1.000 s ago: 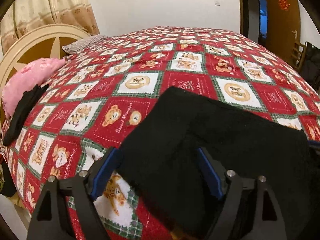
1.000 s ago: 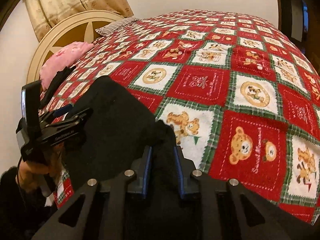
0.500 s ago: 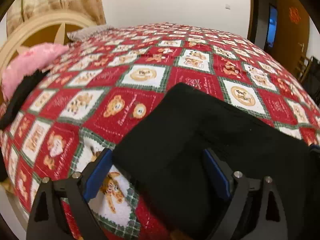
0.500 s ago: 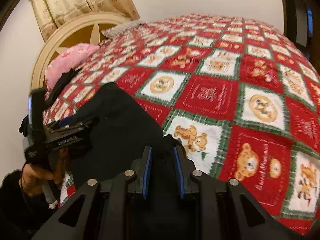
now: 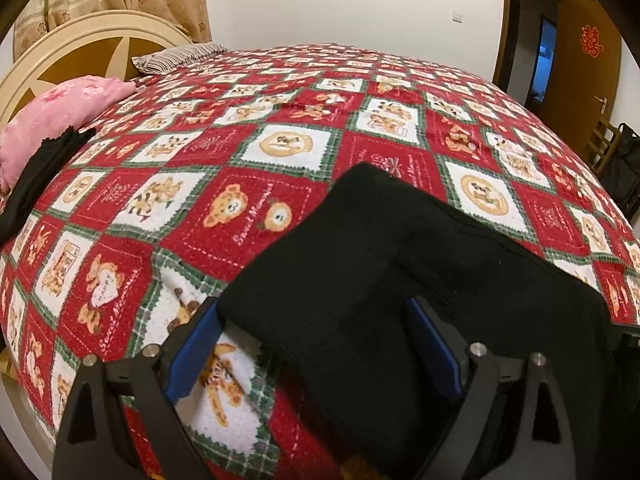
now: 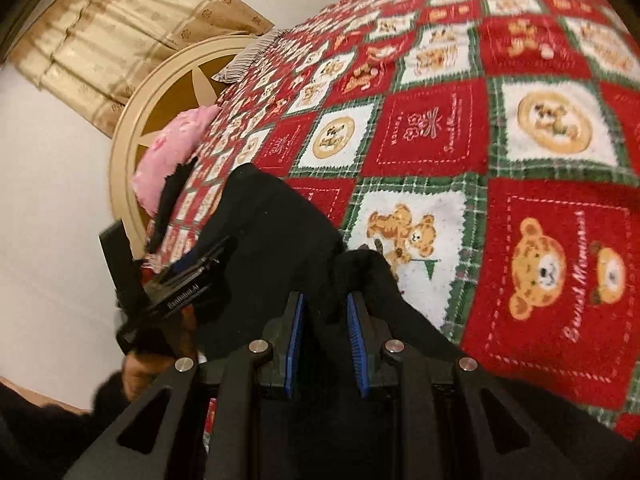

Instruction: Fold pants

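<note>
Pants [image 5: 360, 280], black, on bed [image 5: 248, 152]: mid-fold, right fingers [image 6: 354, 320] pinching edge, left fingers [image 5: 192, 356] wide astride; next, carry across.

The bed [image 5: 280, 128] wears a red teddy-bear quilt [image 5: 248, 216]. Black pants [image 5: 360, 280] lie folded on it between the left fingers [image 5: 192, 344]; a pink pillow [image 5: 60, 108] rests far beyond them.

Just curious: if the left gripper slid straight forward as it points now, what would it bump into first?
Probably the black pants: the left gripper has open jaws straddling their edge. Beyond lies the red quilt.
</note>
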{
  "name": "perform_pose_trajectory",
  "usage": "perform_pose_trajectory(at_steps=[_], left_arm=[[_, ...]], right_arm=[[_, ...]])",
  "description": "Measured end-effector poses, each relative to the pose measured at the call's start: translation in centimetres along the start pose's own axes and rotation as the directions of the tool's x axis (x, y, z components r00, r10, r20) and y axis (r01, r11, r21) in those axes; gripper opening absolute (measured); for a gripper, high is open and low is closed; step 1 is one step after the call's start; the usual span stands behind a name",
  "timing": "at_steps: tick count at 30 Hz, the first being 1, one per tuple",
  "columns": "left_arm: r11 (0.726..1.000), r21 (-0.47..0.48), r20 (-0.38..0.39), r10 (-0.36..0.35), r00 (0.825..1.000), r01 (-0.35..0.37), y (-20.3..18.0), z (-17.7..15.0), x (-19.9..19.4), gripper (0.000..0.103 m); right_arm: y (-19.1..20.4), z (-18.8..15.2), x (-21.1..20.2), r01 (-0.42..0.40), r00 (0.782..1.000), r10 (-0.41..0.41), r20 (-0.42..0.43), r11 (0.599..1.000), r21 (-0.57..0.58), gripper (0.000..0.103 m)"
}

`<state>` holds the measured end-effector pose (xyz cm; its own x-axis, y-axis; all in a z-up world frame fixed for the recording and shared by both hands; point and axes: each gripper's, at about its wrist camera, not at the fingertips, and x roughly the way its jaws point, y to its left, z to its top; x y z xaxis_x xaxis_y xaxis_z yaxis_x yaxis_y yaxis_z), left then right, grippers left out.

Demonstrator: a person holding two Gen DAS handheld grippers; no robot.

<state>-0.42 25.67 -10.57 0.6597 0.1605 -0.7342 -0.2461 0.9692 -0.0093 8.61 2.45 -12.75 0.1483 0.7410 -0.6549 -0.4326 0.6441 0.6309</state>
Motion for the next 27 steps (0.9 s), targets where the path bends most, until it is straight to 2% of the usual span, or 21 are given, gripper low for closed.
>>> perform_pose_trajectory(at_steps=[3, 9, 11, 13, 16, 18, 21, 23, 25, 27], left_arm=[[1.000, 0.000, -0.002, -0.002, 1.000, 0.002, 0.0, 0.0, 0.0, 0.094], [1.000, 0.000, -0.002, -0.002, 1.000, 0.002, 0.0, 0.0, 0.0, 0.094], [1.000, 0.000, -0.001, -0.002, 1.000, 0.002, 0.0, 0.0, 0.0, 0.094], [1.000, 0.001, -0.001, -0.002, 1.000, 0.002, 0.0, 0.0, 0.0, 0.094], [1.000, 0.001, -0.001, 0.000, 1.000, 0.000, 0.0, 0.0, 0.0, 0.094], [1.000, 0.004, -0.001, 0.002, 1.000, -0.002, 0.0, 0.0, 0.0, 0.094], [1.000, 0.004, -0.004, 0.001, 1.000, -0.001, 0.0, 0.1, 0.1, 0.094], [1.000, 0.003, -0.006, -0.001, 1.000, 0.001, 0.0, 0.1, 0.1, 0.094], [1.000, 0.004, -0.005, 0.001, 1.000, -0.001, 0.0, 0.1, 0.1, 0.094], [1.000, 0.004, -0.007, 0.000, 1.000, 0.000, 0.0, 0.1, 0.1, 0.094]], right_arm=[[-0.4, 0.8, 0.9, -0.030, 1.000, 0.030, -0.007, 0.999, 0.033, 0.025], [0.3, 0.6, 1.0, 0.026, 0.999, -0.027, 0.037, 1.000, 0.015, 0.025], [0.4, 0.3, 0.9, 0.011, 1.000, -0.011, 0.012, 1.000, 0.015, 0.030], [0.6, 0.6, 0.9, -0.022, 1.000, 0.022, -0.018, 1.000, 0.013, 0.044], [0.5, 1.5, 1.6, -0.035, 0.999, 0.036, -0.024, 0.998, 0.051, 0.054], [0.3, 2.0, 2.1, -0.053, 0.999, 0.053, -0.006, 0.994, 0.091, 0.057], [-0.8, 2.3, 2.0, -0.120, 0.993, 0.114, 0.041, 0.973, 0.198, 0.057], [-1.8, 2.2, 1.5, -0.203, 0.979, 0.189, 0.077, 0.939, 0.277, 0.057], [-1.9, 1.9, 1.4, -0.278, 0.960, 0.271, 0.068, 0.908, 0.312, 0.057], [-1.4, 1.4, 1.1, -0.287, 0.957, 0.289, 0.038, 0.911, 0.297, 0.057]])
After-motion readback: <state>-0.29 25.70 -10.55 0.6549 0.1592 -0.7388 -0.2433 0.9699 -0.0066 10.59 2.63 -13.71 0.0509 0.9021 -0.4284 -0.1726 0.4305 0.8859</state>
